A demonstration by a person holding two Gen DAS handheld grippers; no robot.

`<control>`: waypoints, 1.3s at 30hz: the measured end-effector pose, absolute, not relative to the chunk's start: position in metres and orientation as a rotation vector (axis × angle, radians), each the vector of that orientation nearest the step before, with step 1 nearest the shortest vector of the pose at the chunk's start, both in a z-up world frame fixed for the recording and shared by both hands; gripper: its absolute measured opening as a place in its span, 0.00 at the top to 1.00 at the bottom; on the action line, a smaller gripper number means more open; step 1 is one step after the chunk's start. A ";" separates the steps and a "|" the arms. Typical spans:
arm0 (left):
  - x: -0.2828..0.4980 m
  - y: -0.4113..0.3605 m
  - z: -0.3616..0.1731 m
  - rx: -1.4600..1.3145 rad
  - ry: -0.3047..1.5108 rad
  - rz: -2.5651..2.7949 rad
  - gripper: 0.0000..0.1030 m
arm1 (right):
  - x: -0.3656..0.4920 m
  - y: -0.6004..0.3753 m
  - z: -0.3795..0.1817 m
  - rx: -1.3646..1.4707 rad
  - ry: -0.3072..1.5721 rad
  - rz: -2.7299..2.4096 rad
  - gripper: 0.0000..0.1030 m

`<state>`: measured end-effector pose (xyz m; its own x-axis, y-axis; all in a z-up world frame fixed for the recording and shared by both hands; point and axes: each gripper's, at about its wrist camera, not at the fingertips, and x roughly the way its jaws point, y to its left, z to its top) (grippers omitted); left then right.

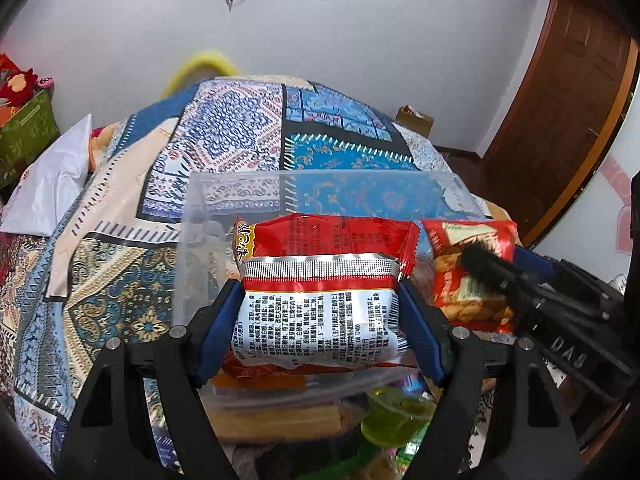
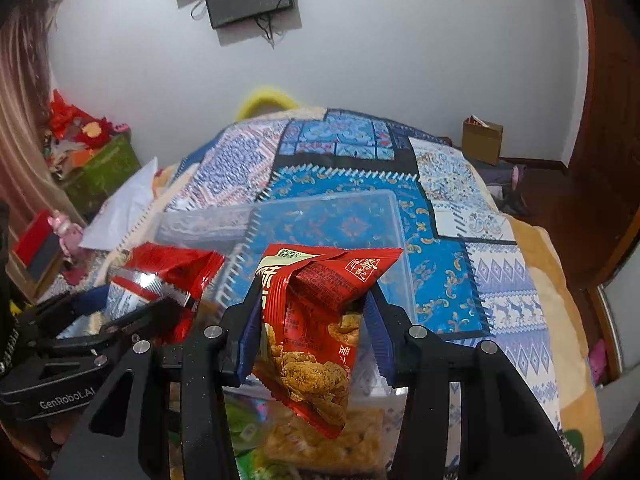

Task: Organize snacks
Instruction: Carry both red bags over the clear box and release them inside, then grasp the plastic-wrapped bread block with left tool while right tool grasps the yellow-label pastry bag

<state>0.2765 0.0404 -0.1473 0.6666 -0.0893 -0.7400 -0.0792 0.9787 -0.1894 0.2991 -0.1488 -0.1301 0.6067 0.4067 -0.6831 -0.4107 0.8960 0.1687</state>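
My left gripper [image 1: 320, 308] is shut on a red and white snack packet [image 1: 320, 300] with black print, held above a clear plastic bin [image 1: 240, 184] on the bed. My right gripper [image 2: 312, 320] is shut on a red snack bag [image 2: 316, 320] with fried pieces pictured, held over the same clear bin [image 2: 328, 216]. The right gripper and its bag [image 1: 472, 272] show at the right of the left wrist view. The left gripper [image 2: 132, 308] and its packet [image 2: 160, 276] show at the left of the right wrist view.
A patchwork quilt [image 1: 240, 136] covers the bed. More snacks lie below the grippers: a green jelly cup [image 1: 396, 416] and a yellow crisp bag [image 2: 320, 440]. A white pillow [image 1: 52, 176] is at the left, a cardboard box [image 2: 482, 140] by the far wall, a wooden door [image 1: 560, 100] at the right.
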 end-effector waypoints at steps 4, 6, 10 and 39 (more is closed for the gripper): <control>0.286 0.037 -0.157 -0.219 0.880 -0.011 0.26 | 0.303 -0.150 -0.138 -0.009 0.809 0.473 0.57; 0.289 0.037 -0.161 -0.229 0.899 -0.011 0.26 | 0.303 -0.150 -0.138 -0.011 0.814 0.479 0.57; 0.286 0.041 -0.162 -0.256 0.913 -0.011 0.24 | 0.301 -0.148 -0.136 -0.057 0.814 0.464 0.56; 0.159 0.073 -0.099 -0.166 0.808 0.022 0.20 | 0.196 -0.148 -0.090 -0.070 0.712 0.552 0.35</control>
<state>0.1587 0.0726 -0.0994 0.6915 -0.0435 -0.7211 -0.0834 0.9867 -0.1395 0.1955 -0.1483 -0.0901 0.6212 0.4561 -0.6373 -0.5030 0.8556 0.1221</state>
